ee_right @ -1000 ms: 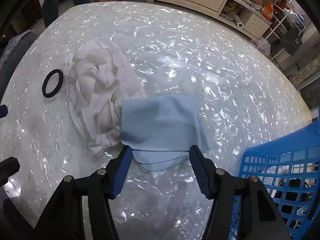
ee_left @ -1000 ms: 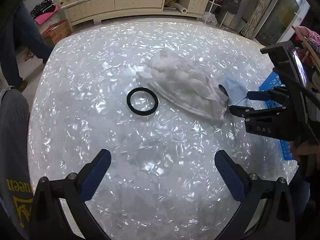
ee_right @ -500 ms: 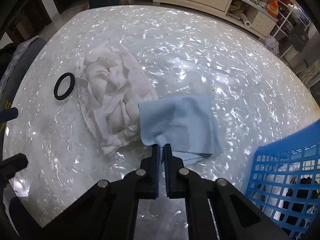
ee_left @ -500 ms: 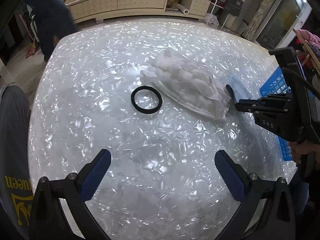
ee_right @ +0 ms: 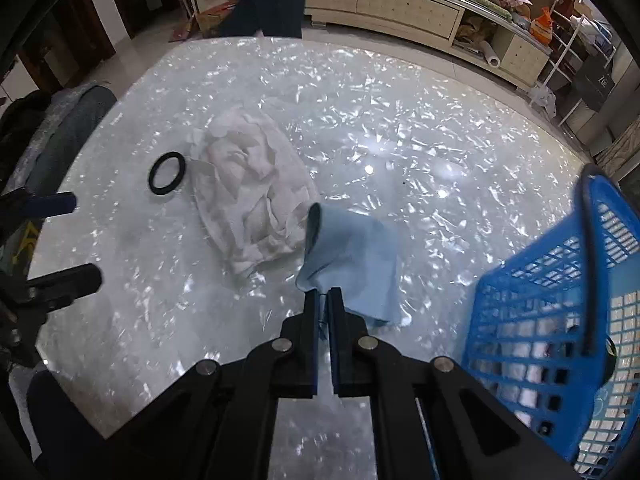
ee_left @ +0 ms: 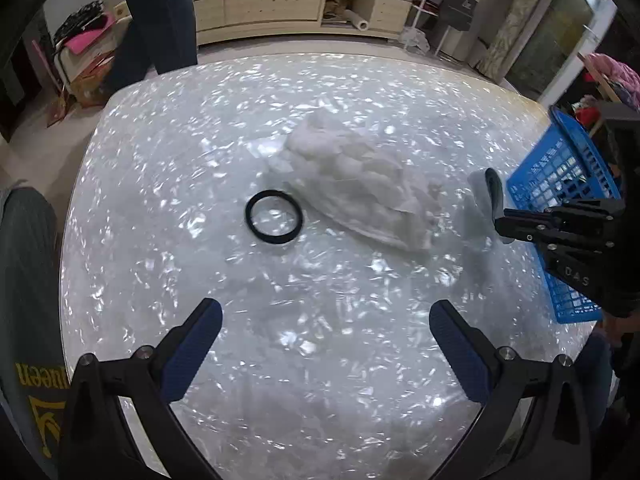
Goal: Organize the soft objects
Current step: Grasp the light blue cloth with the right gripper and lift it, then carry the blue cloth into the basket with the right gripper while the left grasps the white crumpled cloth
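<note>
My right gripper is shut on the near edge of a light blue cloth, which hangs lifted off the shiny white table. The same cloth shows pinched by that gripper at the right of the left wrist view. A crumpled white cloth lies on the table just left of the blue one. A black ring rests left of the white cloth. My left gripper hovers open over bare table with nothing between its fingers.
A blue plastic basket with pale items inside stands at the table's right edge. A person's dark-trousered legs stand beyond the far left corner. A grey chair back sits at the left edge. Cabinets line the far wall.
The right gripper closed on the blue cloth's near edge and rose, pulling the cloth up off the table and toward the basket. The left gripper stayed put and open.
</note>
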The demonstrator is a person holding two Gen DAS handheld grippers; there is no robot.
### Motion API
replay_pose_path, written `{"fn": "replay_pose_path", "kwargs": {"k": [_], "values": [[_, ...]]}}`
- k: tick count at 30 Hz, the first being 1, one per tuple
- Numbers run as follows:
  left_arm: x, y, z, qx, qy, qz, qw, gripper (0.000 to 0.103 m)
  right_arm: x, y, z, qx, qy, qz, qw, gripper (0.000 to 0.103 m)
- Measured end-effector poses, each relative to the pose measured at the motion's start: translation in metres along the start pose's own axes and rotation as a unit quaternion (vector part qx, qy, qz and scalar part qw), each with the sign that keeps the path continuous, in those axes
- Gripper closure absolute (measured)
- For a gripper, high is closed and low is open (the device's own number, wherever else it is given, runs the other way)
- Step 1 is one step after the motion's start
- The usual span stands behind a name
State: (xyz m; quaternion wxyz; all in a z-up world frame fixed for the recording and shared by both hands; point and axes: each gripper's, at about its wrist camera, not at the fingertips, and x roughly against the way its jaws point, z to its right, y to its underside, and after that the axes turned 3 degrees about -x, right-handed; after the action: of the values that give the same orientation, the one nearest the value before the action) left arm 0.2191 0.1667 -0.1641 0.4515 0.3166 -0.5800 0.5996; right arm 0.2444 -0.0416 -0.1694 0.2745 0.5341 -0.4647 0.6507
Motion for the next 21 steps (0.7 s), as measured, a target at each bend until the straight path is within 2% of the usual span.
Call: {"fn": "replay_pose_path", "kwargs": {"k": [9, 21], "values": [[0.008, -0.011, 0.026, -0.039, -0.009, -0.005, 0.9992, 0.0, 0.064, 0.018, 0.015, -0.009, -0.033, 0.038, 0.999, 0.099], [-0.016, -0.031, 0.046, -0.069, -0.021, -0.02, 0.9972, 0.0, 0.154, 0.034, 0.07, -0.046, -0.055, 0.108, 0.992, 0.099]]}}
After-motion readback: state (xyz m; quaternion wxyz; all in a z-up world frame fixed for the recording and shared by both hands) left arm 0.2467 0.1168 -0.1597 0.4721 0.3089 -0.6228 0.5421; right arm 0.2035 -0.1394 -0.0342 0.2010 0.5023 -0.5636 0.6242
